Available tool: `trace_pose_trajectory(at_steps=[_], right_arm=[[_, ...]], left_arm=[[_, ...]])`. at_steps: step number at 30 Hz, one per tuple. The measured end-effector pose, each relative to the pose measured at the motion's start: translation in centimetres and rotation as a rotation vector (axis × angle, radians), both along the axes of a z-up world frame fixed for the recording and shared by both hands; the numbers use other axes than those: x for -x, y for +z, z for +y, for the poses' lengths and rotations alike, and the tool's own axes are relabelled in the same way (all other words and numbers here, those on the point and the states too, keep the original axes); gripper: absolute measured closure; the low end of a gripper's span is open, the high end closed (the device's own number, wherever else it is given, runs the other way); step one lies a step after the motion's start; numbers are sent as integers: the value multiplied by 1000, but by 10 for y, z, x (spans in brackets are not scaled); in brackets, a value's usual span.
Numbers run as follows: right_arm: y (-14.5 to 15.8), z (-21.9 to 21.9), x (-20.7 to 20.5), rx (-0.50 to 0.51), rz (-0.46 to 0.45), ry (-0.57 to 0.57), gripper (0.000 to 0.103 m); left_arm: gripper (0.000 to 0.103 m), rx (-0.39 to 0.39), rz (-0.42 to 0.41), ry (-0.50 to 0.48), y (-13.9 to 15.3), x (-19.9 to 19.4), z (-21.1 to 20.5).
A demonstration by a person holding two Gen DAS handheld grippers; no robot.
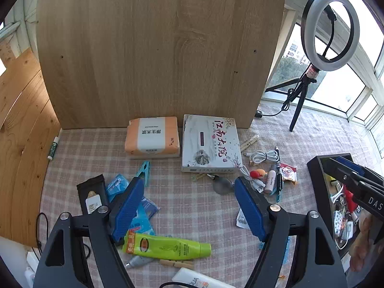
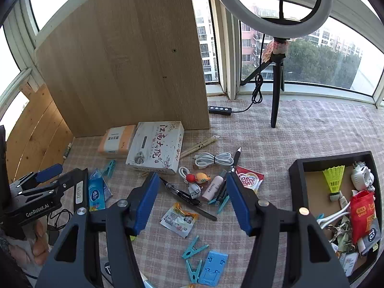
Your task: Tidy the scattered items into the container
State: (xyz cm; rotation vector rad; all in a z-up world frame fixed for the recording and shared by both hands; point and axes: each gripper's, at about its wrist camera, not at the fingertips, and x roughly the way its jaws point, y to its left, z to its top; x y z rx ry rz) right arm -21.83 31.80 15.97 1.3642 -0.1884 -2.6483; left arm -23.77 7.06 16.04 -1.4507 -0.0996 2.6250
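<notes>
Matt woven checked cloth (image 2: 300, 129), smooth wood-grain board (image 1: 156, 48), glossy green tube (image 1: 168, 246)

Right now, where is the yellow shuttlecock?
In the right wrist view, the yellow shuttlecock lies inside the black tray at the right, near its far end, beside a white plug and above a red packet.

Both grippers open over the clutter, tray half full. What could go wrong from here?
1. The pink tube, black pen, white USB cable and blue clips lie tangled; closing the right gripper there may drag several things at once.
2. The snack packet lies flat on the cloth, so the pads may slip off it or pinch the cloth.
3. The black tray is crowded at its near end, so a drop there may spill over.
</notes>
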Motion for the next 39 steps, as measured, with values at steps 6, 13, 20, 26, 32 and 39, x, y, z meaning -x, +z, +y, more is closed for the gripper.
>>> trace_pose_trajectory(at_steps=[6,13,20,26,32,39], right_arm=[[-38,-18,61,5,-94,32,52],[-89,-31,123,49,-225,63,57],[-122,-45,155,31,-288,100,57],[-126,-51,160,29,-292,111,57],[-126,-56,161,54,-301,127,57],[-126,-41,164,131,-346,118,57]], left_arm=[[44,-9,-110,-18,-40,67,13],[47,-18,-180,-1,-76,114,18],[47,17,-191,-17,-95,131,28],[47,44,-196,-15,-108,138,27],[48,7,-200,-35,-109,131,32],[57,-36,-228,-68,-120,129,51]])
